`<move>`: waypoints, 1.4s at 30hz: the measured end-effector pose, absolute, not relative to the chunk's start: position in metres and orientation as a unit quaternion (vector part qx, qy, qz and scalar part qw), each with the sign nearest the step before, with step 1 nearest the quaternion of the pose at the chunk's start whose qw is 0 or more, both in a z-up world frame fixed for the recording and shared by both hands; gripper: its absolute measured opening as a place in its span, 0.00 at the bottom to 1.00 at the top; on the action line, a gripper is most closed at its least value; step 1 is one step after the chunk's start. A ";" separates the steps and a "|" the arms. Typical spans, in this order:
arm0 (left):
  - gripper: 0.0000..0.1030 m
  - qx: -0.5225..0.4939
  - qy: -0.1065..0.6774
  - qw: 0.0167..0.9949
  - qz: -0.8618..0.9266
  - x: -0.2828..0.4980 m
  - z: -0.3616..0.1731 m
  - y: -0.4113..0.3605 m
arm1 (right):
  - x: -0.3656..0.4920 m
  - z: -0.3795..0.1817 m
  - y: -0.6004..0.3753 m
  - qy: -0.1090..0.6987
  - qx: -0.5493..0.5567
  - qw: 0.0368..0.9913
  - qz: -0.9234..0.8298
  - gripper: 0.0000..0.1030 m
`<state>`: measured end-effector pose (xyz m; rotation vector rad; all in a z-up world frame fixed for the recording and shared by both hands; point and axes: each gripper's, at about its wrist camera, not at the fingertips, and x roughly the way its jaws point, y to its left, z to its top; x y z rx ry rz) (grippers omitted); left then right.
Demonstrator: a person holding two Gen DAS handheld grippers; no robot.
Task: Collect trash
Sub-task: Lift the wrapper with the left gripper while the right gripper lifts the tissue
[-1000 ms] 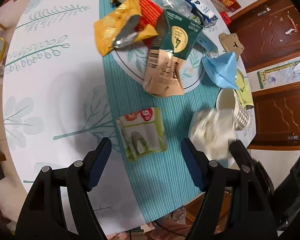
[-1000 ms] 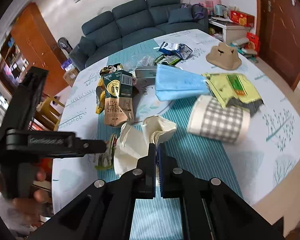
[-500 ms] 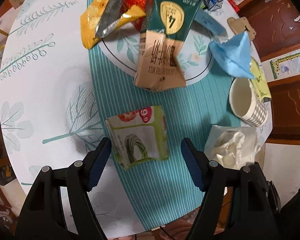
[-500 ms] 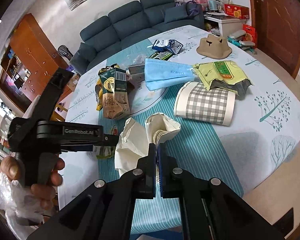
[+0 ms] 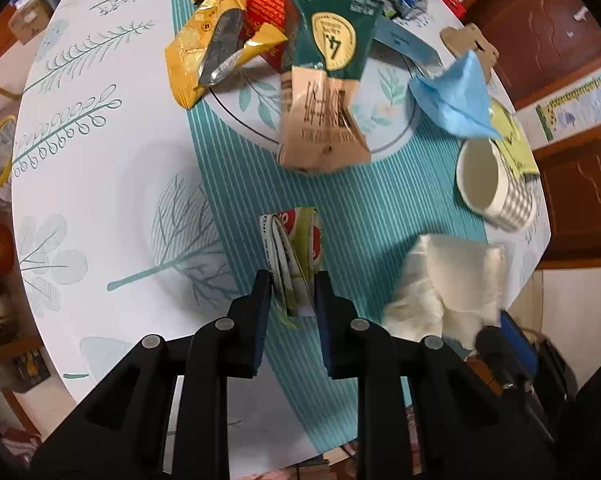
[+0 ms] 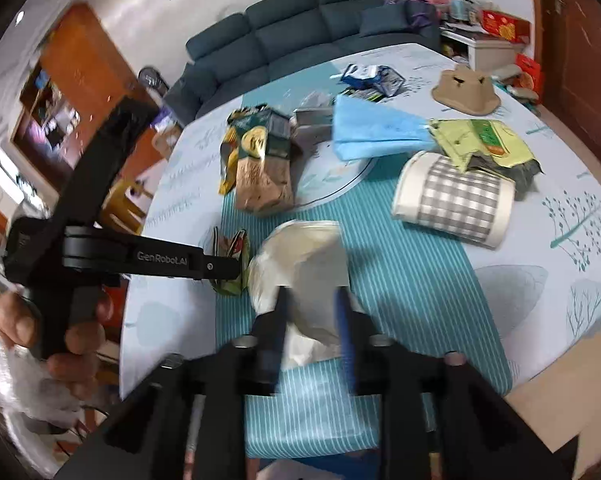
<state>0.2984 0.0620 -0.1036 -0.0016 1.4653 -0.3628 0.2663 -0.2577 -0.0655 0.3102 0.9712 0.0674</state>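
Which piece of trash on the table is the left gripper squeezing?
The small green-and-red wrapper, folded between the closing left gripper; the other wrappers lie farther away on the plate.

On your round table (image 5: pixel 100 184) a striped runner (image 5: pixel 236 184) crossed from the near edge to the far edge. A plate (image 5: pixel 396 136) sat on the runner at the table's middle, and a flattened carton (image 5: pixel 324 120) lay across the plate's near rim. Crumpled wrappers (image 5: pixel 216 52) lay at the plate's far left. A face mask (image 5: pixel 456 100) lay on the plate's right rim. A cup (image 5: pixel 496 184) lay on its side toward the right edge, a pouch (image 6: pixel 480 140) just behind it. A folded packet (image 5: pixel 296 256) stood on the runner between your left gripper's (image 5: pixel 290 292) fingers. Tissue (image 5: pixel 452 280) lay at the near right edge.
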 end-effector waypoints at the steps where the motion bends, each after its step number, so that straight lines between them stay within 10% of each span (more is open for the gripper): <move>1: 0.17 0.000 0.666 0.727 -0.167 0.296 -0.104 0.063 | 0.267 -0.067 -0.254 0.466 0.141 0.873 0.034 0.38; 12: 0.17 -0.013 0.661 0.727 -0.182 0.288 -0.100 0.101 | 0.267 -0.074 -0.251 0.474 0.181 0.859 0.066 0.71; 42: 0.17 -0.031 0.659 0.727 -0.192 0.279 -0.096 0.150 | 0.285 -0.107 -0.167 0.486 -0.119 0.866 0.020 0.67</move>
